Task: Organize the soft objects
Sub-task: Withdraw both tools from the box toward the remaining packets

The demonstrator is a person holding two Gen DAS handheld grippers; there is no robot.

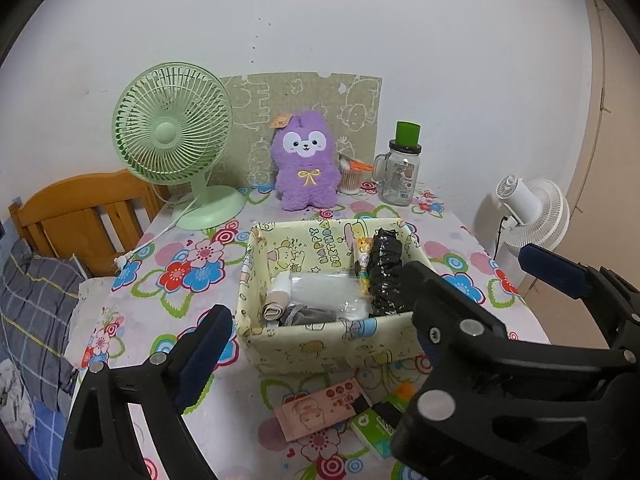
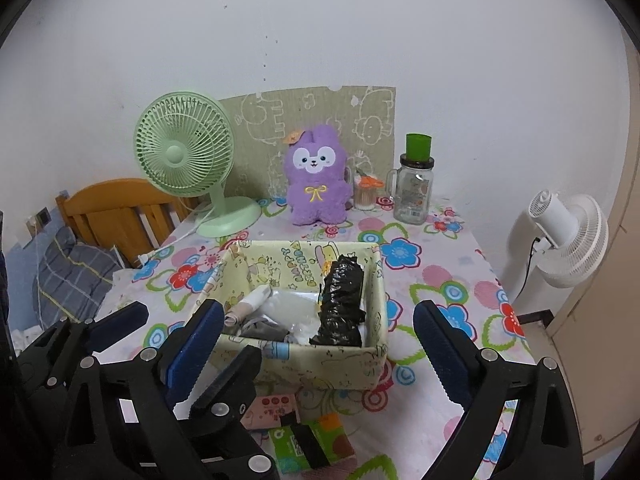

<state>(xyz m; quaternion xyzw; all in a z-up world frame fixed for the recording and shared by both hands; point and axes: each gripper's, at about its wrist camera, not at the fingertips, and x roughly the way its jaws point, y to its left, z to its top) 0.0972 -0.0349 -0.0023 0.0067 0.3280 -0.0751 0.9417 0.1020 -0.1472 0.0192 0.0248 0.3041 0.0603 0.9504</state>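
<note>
A yellow cartoon-print fabric box (image 1: pixel 320 344) (image 2: pixel 332 368) stands on the flowered tablecloth. Inside it lie a crumpled black bag (image 1: pixel 386 276) (image 2: pixel 342 304), a clear plastic bag (image 1: pixel 324 292), a rolled beige cloth (image 1: pixel 276 300) and a grey cloth (image 1: pixel 308 316). A purple plush (image 1: pixel 305 160) (image 2: pixel 316 180) sits upright at the back wall. My left gripper (image 1: pixel 316 344) is open just before the box, with nothing between its fingers. My right gripper (image 2: pixel 318 310) is open too, its fingers wide on either side of the box front. The inner fingers of the two grippers overlap.
A pink packet (image 1: pixel 324 406) and a green tissue pack (image 1: pixel 376 428) lie in front of the box. At the back stand a green desk fan (image 1: pixel 172 136), a swab jar with orange scissors (image 1: pixel 352 176) and a glass mug jar (image 1: pixel 400 176). A white fan (image 1: pixel 528 216) stands past the table's right edge, a wooden frame (image 1: pixel 88 212) at the left.
</note>
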